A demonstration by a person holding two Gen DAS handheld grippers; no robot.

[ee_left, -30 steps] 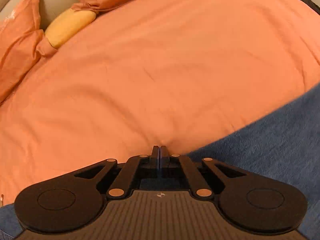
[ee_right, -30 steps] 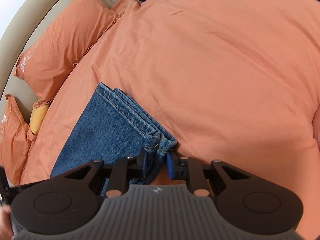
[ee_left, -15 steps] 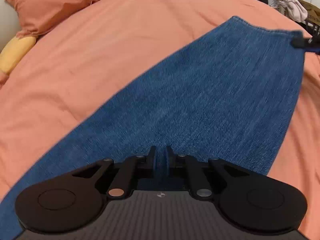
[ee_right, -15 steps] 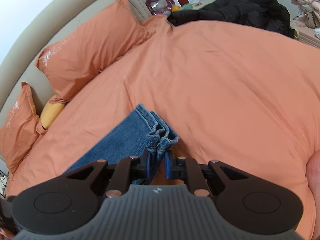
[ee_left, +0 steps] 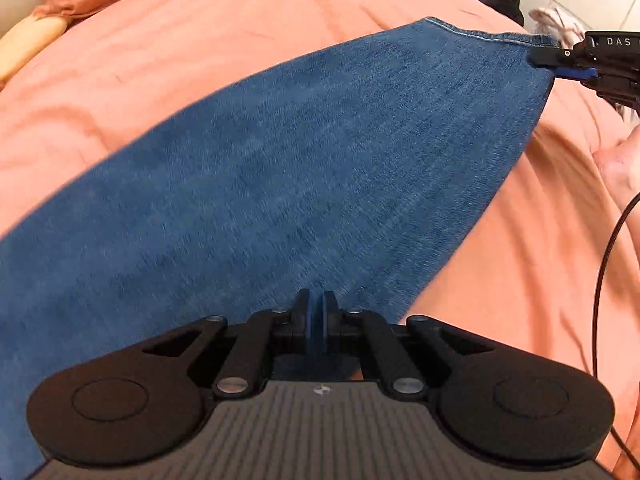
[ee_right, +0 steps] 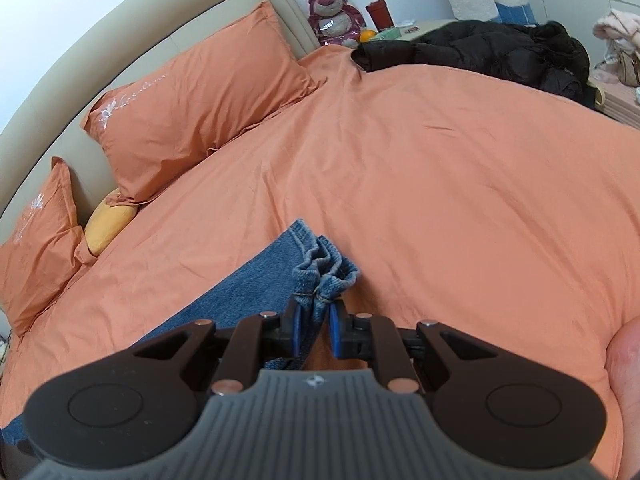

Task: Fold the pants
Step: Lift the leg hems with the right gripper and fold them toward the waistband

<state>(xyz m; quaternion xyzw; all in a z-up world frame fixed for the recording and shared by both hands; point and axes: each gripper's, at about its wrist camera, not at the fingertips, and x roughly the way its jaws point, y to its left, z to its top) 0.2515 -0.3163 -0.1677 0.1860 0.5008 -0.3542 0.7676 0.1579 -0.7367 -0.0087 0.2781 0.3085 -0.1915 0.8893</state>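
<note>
The blue jeans point(ee_left: 280, 168) stretch as a taut sheet above the orange bed cover point(ee_left: 200, 40). My left gripper point(ee_left: 318, 308) is shut on the near edge of the denim. My right gripper point(ee_right: 314, 316) is shut on the bunched leg hems point(ee_right: 324, 268) and holds them above the bed. The right gripper also shows in the left wrist view point(ee_left: 560, 62) at the far right, pinching the hem corner. The rest of the jeans point(ee_right: 240, 292) trails down to the left.
Two orange pillows point(ee_right: 192, 120) and a yellow cushion point(ee_right: 108, 226) lie by the beige headboard point(ee_right: 120, 40) on the left. A black jacket point(ee_right: 500, 52) lies at the far edge of the bed. A plush bear point(ee_right: 334, 20) stands on a nightstand behind.
Both grippers have lifted the leg end of the jeans off the bed. The denim now hangs stretched between them, and the hems bunch in the right gripper.
</note>
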